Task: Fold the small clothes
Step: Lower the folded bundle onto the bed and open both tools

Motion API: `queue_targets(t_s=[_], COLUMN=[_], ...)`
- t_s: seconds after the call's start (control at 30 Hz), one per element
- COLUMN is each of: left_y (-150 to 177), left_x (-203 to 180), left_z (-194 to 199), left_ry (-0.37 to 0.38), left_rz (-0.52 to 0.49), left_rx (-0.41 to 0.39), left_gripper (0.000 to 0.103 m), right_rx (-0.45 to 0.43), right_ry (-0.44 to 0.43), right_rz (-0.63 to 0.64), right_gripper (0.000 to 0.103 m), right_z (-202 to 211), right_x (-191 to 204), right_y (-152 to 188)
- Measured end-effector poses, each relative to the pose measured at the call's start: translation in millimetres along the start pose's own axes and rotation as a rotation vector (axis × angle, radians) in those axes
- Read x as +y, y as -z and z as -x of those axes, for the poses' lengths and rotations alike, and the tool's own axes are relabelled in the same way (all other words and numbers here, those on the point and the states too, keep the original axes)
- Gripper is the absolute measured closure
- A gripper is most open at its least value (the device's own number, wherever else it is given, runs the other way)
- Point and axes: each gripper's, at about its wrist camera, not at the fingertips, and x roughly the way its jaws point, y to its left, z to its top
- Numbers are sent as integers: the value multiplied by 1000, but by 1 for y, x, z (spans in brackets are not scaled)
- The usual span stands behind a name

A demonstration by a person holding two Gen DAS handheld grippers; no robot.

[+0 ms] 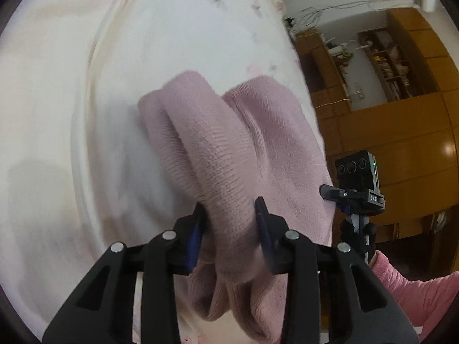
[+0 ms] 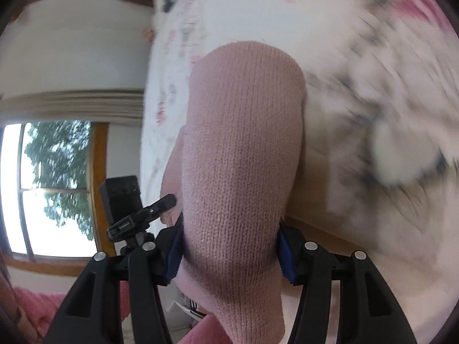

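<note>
The left gripper clamps a bunched fold of the pink knit garment, which drapes ahead of its fingers over the white floral bedspread. The right gripper pinches another thick fold of it. The bed edge runs just right of the left fingers, where a small camera on a tripod stands; open bedspread lies to their left.

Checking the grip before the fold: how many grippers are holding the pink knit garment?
2. The left gripper clamps a bunched fold of the pink knit garment; the right gripper clamps another part.
</note>
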Motion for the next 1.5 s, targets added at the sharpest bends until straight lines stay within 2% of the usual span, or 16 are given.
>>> queue_targets(t_s=[0.1, 0.23, 0.33, 0.47, 0.63, 0.7, 0.77, 0.8, 0.87, 0.97, 1.1, 1.27, 1.33, 1.4, 1.5], left_y=[5, 6, 8, 19, 41, 56, 71, 76, 83, 97, 107, 117, 121, 123, 130], left_x=[20, 26, 23, -3, -47, -63, -78, -80, -79, -71, -58, -38, -31, -28, -31], left_z=[-11, -17, -10, 18, 39, 32, 20, 15, 3, -8, -18, -25, -24, -19, -6], left_ry=[-35, -87, -130, -214, -209, -207, -258, -281, -330, -381, -468, -479, -474, -464, -489], left_rz=[33, 21, 28, -30, -100, -143, -201, -220, -249, -253, -261, -221, -202, -180, -176], left_rx=[-7, -16, -20, -88, -170, -159, -137, -127, -109, -82, -73, -78, -88, -101, -123], left_gripper=[71, 60, 55, 56, 53, 52, 52, 51, 51, 52, 52, 48, 44, 44, 43], right_rx=[0, -20, -12, 5, 72, 78, 79, 71, 52, 29, 10, -7, -16, -29, -65], right_ry=[22, 35, 67, 87, 107, 127, 134, 143, 164, 163, 182, 218, 205, 193, 234], right_rz=[8, 42, 75, 97, 110, 111, 107, 104, 118, 131, 149, 137, 112, 105, 130], right_gripper=[46, 41, 32, 22, 22, 25, 48, 51, 67, 76, 78, 78, 77, 74, 60], right_z=[-9, -10, -5, 0, -10, -13, -18, -18, -15, -7, -5, -13, -15, -15, -8], right_x=[-21, -25, -20, -9, -12, -18, -19, -18, -15, -12, -10, -15, -23, -23, -19], right_y=[7, 10, 19, 45, 80, 91, 95, 95, 97, 100, 106, 111, 112, 113, 116])
